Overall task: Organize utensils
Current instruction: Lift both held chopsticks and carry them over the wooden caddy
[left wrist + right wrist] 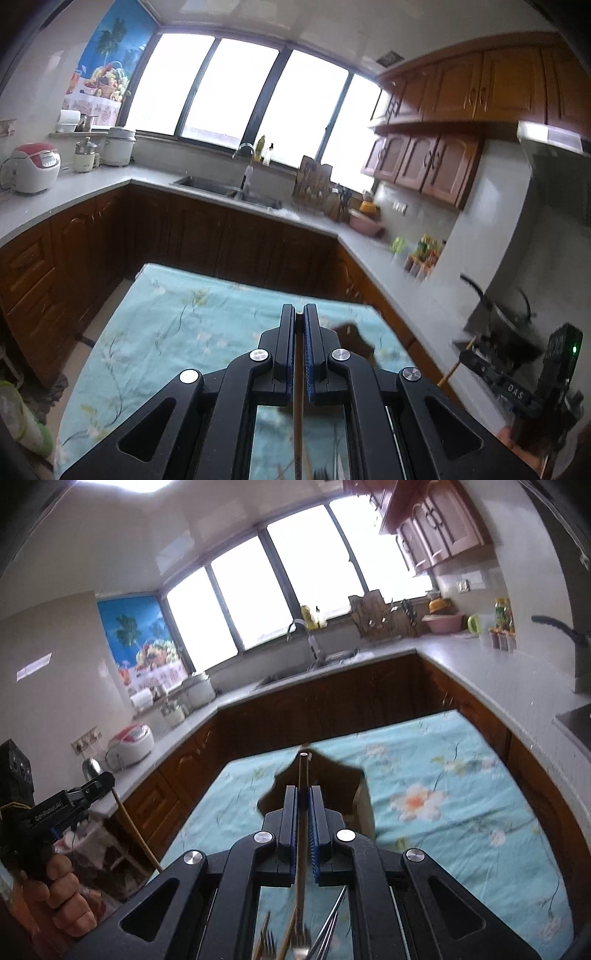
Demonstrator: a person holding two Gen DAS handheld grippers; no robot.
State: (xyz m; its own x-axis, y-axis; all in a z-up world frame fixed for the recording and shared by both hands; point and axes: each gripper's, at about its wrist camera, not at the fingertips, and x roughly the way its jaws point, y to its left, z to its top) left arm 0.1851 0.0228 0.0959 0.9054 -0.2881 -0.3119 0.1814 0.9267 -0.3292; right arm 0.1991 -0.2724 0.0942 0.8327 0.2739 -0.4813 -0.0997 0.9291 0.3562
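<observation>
Left tool [299, 321] closed on a wooden-handled spoon [298, 387], raised above the desk [166, 332] with its floral cloth. Right tool [304, 794] closed on a wooden-handled fork [302, 834], above a brown box [332, 775]; further forks [267, 941] and metal chopsticks [330, 923] lying below.

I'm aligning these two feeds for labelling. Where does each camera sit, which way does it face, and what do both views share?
Left wrist: sits behind the left claw, facing across the floral tablecloth toward the window and sink; its claw is shut on a wooden-handled utensil; the right claw shows at right.
Right wrist: sits behind the right claw, tilted, facing the same way; shut on a wooden handle; the left claw and hand show at left.
Shared: tablecloth, window, sink, rice cooker.
</observation>
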